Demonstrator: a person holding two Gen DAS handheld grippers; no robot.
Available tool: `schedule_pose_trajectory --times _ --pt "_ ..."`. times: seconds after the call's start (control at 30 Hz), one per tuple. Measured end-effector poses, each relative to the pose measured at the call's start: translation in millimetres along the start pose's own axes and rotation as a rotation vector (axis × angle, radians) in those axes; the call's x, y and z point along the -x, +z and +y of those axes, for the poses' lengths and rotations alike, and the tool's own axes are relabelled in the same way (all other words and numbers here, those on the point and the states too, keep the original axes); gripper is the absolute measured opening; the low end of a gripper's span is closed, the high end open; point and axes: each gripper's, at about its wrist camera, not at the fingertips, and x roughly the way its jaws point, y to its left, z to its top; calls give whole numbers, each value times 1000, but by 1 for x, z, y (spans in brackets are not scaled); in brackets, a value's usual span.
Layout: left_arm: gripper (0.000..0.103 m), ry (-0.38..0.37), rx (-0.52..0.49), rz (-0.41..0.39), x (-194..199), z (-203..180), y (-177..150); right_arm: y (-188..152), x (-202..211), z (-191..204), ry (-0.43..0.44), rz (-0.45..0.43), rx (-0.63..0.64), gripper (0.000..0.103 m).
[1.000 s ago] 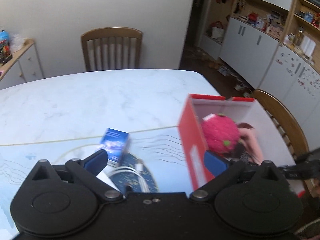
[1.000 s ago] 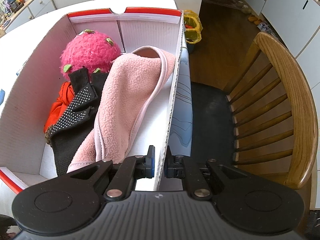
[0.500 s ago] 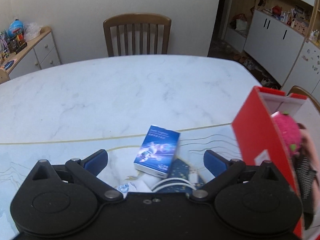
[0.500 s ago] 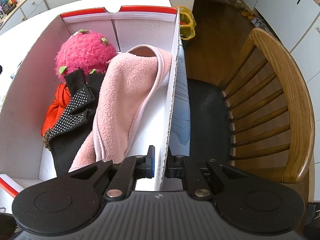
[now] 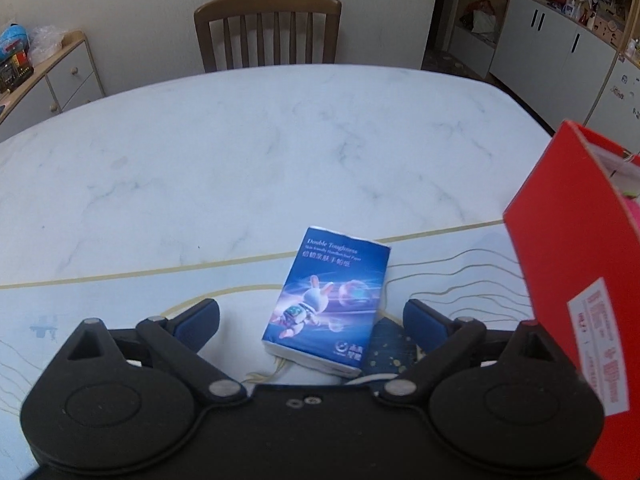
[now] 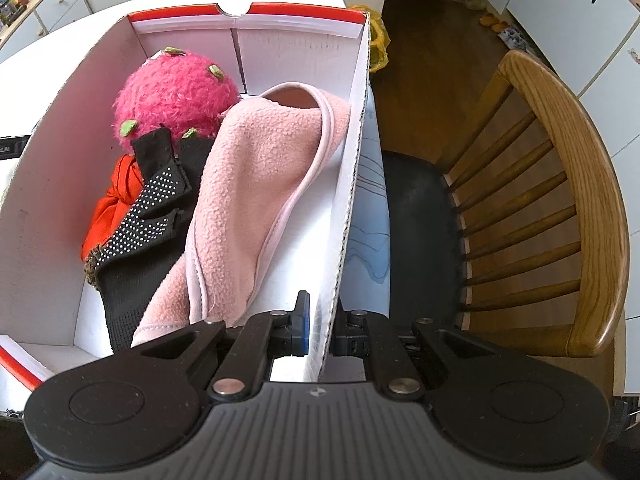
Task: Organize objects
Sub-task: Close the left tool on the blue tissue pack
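A blue tissue pack [image 5: 328,306] lies flat on the marble table [image 5: 240,152], between the wide-set fingers of my left gripper [image 5: 314,320]. Its jaws are closing and the pads stand clear of the pack on both sides. Under the pack's near end shows a dark blue item with gold specks [image 5: 390,350] and a white cable. To the right stands a red shoebox [image 5: 576,280]. My right gripper [image 6: 320,326] is shut on the shoebox wall [image 6: 352,184]. Inside lie a pink fuzzy ball [image 6: 172,92], a pink fleece cloth [image 6: 256,200], a black dotted glove [image 6: 148,216] and an orange cloth [image 6: 108,204].
A wooden chair [image 5: 268,28] stands at the table's far side, and another wooden chair [image 6: 560,208] with a dark seat sits right beside the box. A low cabinet [image 5: 48,80] is at the far left, white cupboards [image 5: 560,48] at the far right.
My left gripper swung left away from the box and came down over the tissue pack, which now sits between its fingers. The right gripper kept still on the box wall.
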Motion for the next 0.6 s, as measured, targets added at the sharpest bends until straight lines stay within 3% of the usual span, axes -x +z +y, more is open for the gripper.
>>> schedule_pose_trajectory --times 0.27,0.43,0.6 --pt "76 -7 -6 4 -5 3 -1 -1 -4 -1 -24 -4 18 8" --pt "53 -18 -17 -5 -3 0 1 -2 -6 -1 -29 -7 25 8" --pt "48 -16 -26 -19 3 -3 2 -2 -8 -2 -24 -8 26 7"
